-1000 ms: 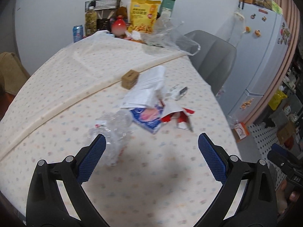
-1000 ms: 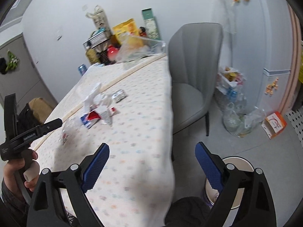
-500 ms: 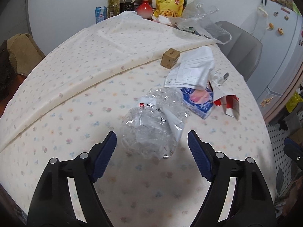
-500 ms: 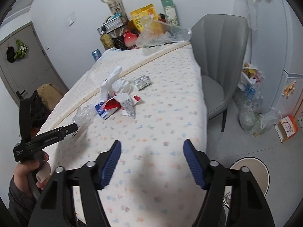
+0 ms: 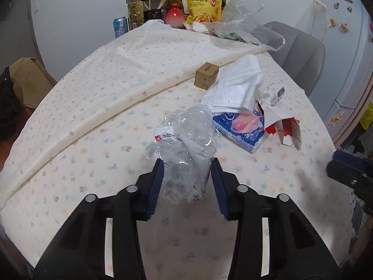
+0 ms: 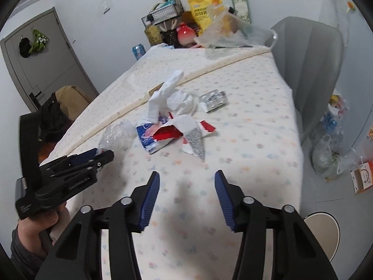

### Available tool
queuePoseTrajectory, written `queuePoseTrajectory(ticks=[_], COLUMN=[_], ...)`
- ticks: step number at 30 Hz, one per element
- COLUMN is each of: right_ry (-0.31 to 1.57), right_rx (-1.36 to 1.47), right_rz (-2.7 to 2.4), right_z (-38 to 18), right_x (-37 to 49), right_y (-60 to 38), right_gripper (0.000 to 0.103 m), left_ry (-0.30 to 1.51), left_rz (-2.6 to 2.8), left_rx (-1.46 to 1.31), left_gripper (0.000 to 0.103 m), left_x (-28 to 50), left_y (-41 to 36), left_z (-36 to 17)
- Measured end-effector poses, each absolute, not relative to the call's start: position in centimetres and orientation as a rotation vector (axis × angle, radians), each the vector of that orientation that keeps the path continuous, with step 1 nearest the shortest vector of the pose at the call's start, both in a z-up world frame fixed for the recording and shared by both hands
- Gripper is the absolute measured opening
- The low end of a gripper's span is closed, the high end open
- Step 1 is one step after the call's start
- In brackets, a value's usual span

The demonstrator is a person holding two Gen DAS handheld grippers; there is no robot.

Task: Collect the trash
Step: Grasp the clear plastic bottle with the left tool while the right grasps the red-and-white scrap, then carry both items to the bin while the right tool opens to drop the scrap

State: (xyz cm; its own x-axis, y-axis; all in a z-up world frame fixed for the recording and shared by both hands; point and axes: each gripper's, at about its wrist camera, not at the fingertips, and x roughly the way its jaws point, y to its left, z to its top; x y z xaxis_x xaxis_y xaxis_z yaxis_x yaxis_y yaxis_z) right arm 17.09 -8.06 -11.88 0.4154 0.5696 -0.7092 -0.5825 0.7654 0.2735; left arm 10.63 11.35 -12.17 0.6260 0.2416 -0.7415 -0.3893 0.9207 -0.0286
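The left gripper (image 5: 186, 177) is clamping a crushed clear plastic bottle (image 5: 184, 144), its two blue-padded fingers (image 5: 156, 184) pressing on either side of the bottle's lower end. The bottle is lying on a table (image 5: 93, 121) covered in a pale, flower-dotted cloth, and its neck is pointing away from the fingers.

Just beyond the bottle's far end, a blue and pink wrapper (image 5: 240, 128) is lying flat, touching the bottle. A white face mask (image 5: 237, 86) is draping over the wrapper's far edge. To the right of the wrapper, a torn red and white carton (image 5: 286, 128) is resting on the cloth. Farther ahead of the fingers, a small brown cardboard box (image 5: 207, 75) is sitting just beside the mask.

The right gripper (image 6: 186, 196) is hovering over the near part of the table with its fingers (image 6: 221, 193) spread apart and holding nothing. Ahead of them the torn carton (image 6: 184, 133) is lying open, and a foil pill pack (image 6: 213, 100) is sitting beyond it. A grey chair (image 6: 307, 53) is standing at the table's far right side.
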Motion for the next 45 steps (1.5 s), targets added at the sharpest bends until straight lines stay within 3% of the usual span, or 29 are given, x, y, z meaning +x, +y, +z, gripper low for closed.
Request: queuePoseTrajectory(ticks=[9,15,17,19,31,45], right_ry=[0.905,0.9,0.925,0.922,0.855,0.813], right_rx=[-0.057,-0.11,-0.103,-0.094,0.079,0.235], right_rz=[0.696,0.658,0.661,0.67,0.653,0.472], right_z=[-12.6,-13.4,-13.9,-13.7,-10.5,-10.2], right_x=[19.4,21.1,21.6,21.5,17.9,17.3], right_y=[-5.2,-3.5,-3.4,-3.8,-11.0,-23.8], right_gripper=[0.041,0.026,0.007,0.002,0.002,0.002], left_ry=[0.753,0.712,0.7,0.684,0.631,0.661], left_rz=[0.36,0.367,0.362,0.357,0.198,-0.021], left_rx=[-0.261,-0.291,-0.299,-0.298,-0.288,-0.19], left_gripper=[0.025,0.025,0.025,0.025,0.025,0.025], left_x=[8.1,6.7,6.5,6.2,7.6,13.5], left_y=[13.1,14.1,14.1,13.9,9.6,-0.9], left_z=[-9.9,-8.4,-8.0,-7.5,-5.1,-4.6])
